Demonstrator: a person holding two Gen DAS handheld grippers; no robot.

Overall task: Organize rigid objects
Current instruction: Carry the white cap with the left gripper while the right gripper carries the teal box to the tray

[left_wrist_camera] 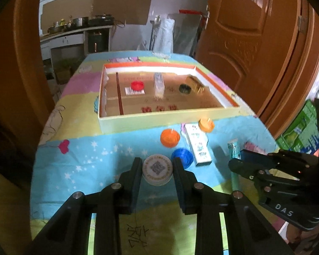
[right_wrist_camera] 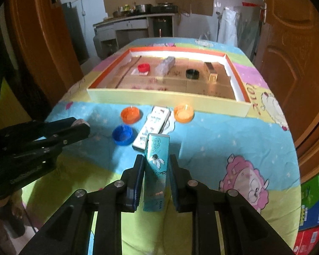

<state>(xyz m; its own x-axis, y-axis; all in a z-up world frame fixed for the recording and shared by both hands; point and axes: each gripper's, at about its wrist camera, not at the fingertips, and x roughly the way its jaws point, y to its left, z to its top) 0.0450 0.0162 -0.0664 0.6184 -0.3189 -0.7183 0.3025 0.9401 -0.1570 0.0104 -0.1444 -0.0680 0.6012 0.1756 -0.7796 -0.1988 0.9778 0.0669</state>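
White disc (left_wrist_camera: 157,170) sits clamped in the left hand-held gripper (left_wrist_camera: 157,165), bottom centre; the right hand-held gripper (right_wrist_camera: 156,165) clamps the teal box (right_wrist_camera: 156,165).

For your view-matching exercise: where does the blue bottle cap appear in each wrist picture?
Left wrist view: the blue bottle cap is low centre, just right of the left claw.
Right wrist view: the cap is left of centre.
Shared landmark: the white box beside it.
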